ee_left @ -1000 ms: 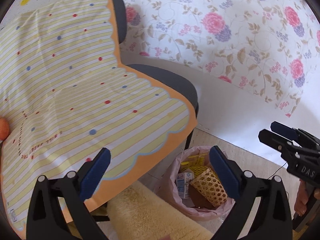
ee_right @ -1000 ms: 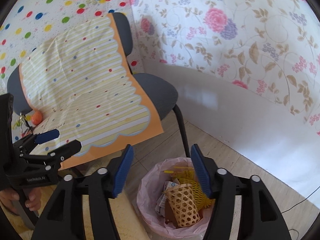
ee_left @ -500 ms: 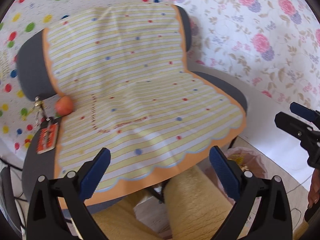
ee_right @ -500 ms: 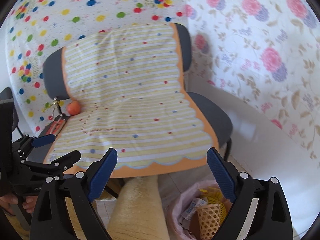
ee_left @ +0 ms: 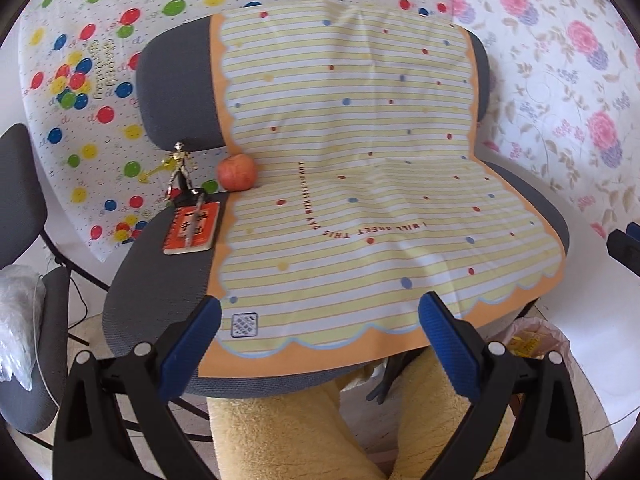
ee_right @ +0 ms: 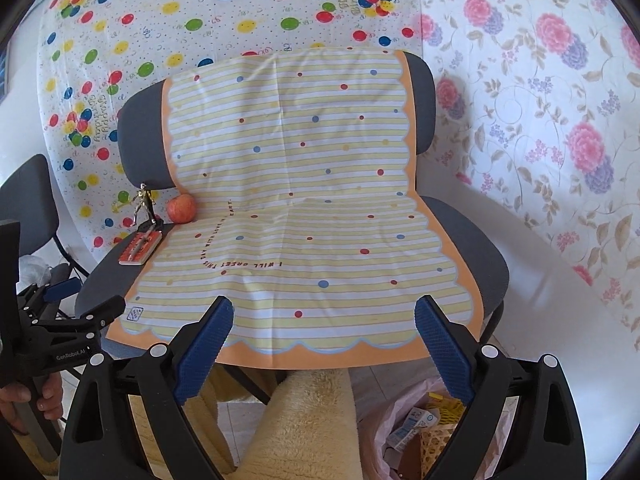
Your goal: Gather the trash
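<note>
- Jaws on both grippers stand released and empty: the right gripper (ee_right: 322,330), whose jaws have just been opening with nothing between them, and my left gripper (ee_left: 320,330).
- Both wrist views have swung up from the pink-lined trash bin (ee_right: 404,420) to the grey chair (ee_left: 160,280), so I judge one drop finished and the search for more litter begun.
- On the chair's striped cloth (ee_left: 360,200) I see no loose wrapper; beside it sit an apple (ee_left: 237,172), a small figurine (ee_left: 180,168) and an orange notebook (ee_left: 193,229).
- Collected trash lies in the bin beside the chair's front corner: a carton (ee_right: 412,426), yellow netting (ee_right: 444,406) and a woven sleeve (ee_right: 430,446).
</note>
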Demonstrator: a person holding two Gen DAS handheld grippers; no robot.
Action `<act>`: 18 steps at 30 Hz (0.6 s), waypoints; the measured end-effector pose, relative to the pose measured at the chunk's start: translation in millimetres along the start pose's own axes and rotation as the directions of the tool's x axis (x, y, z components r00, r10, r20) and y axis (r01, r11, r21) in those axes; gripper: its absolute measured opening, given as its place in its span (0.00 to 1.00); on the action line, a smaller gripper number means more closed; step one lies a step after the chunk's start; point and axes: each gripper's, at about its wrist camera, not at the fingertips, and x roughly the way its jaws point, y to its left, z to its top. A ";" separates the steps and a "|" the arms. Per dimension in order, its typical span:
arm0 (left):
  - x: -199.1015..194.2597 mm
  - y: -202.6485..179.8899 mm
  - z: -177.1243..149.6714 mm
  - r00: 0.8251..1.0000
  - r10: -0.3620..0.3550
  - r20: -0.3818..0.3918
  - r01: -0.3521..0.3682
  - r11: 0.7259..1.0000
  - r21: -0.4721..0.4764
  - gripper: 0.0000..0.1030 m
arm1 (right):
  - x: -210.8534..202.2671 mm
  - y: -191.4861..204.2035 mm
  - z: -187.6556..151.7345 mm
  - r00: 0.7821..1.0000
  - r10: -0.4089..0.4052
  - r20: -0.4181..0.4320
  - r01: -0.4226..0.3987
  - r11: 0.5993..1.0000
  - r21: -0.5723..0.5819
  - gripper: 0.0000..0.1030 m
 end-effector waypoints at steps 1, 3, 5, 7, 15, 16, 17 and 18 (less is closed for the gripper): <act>-0.3 1.5 0.7 1.000 0.004 0.002 -0.004 1.000 -0.005 0.93 | 0.3 -0.4 0.2 1.000 -0.001 0.000 0.001 1.000 0.003 0.89; -0.4 4.3 2.0 1.000 0.008 0.005 -0.008 1.000 -0.010 0.93 | 0.9 -1.5 0.4 1.000 -0.006 -0.002 0.006 1.000 0.009 0.89; -0.4 5.2 2.5 1.000 0.006 0.007 -0.005 1.000 -0.010 0.93 | 1.7 -2.9 0.4 1.000 -0.009 -0.006 0.009 1.000 0.015 0.89; 0.4 5.4 2.7 1.000 0.004 0.008 -0.004 1.000 -0.008 0.93 | 1.8 -4.1 -0.3 1.000 -0.014 -0.007 0.015 1.000 0.014 0.89; 3.7 3.0 2.7 1.000 -0.006 -0.001 0.006 1.000 -0.003 0.93 | 3.3 -5.9 -1.7 1.000 -0.022 -0.014 0.022 1.000 0.016 0.89; 3.8 3.1 2.5 1.000 -0.007 -0.001 0.007 1.000 -0.004 0.93 | 3.5 -6.3 -1.9 1.000 -0.021 -0.015 0.021 1.000 0.015 0.89; 3.8 3.2 2.4 1.000 -0.007 -0.002 0.007 1.000 -0.005 0.93 | 4.0 -6.2 -2.2 1.000 -0.020 -0.016 0.021 1.000 0.015 0.89; 3.9 3.2 2.6 1.000 -0.006 -0.002 0.006 1.000 -0.004 0.93 | 4.2 -6.1 -2.4 1.000 -0.020 -0.018 0.020 1.000 0.014 0.89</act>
